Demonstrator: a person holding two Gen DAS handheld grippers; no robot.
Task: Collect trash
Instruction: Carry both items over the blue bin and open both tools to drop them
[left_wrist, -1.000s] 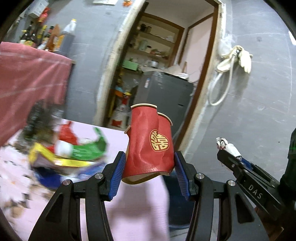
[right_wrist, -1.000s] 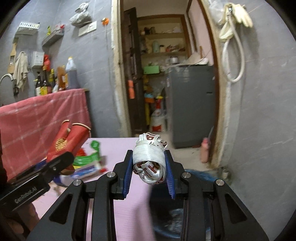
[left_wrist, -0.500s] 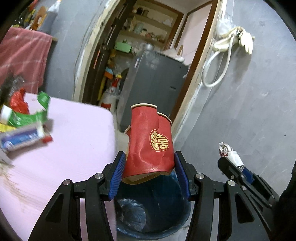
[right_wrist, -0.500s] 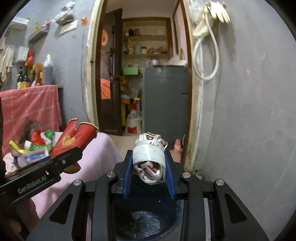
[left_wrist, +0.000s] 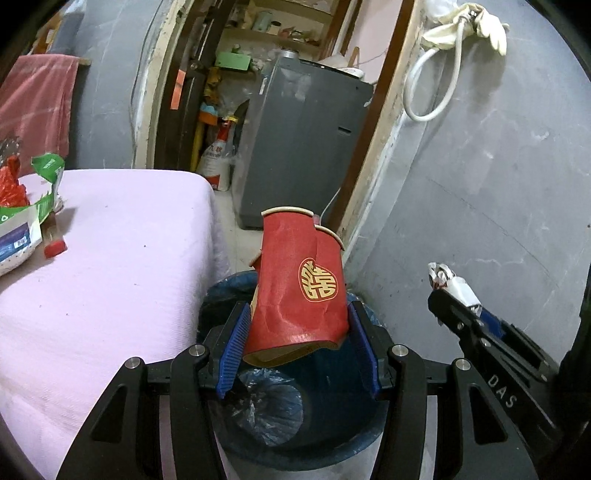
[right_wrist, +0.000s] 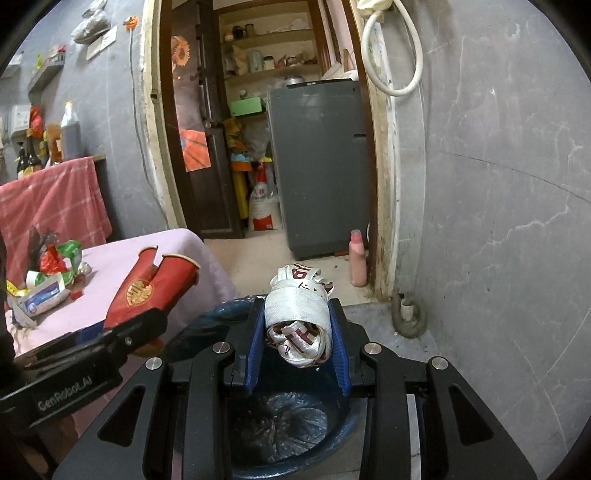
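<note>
Grey wall, pink-covered table left. Blue-lined bin under both tools. My left gripper clamps crushed red paper cups: light, already creased. My right gripper pinches a wadded wrapper, soft; either should drop freely.

A lived-in home: pantry shelves, washing machine, sauce bottles, cloth-covered table.
</note>
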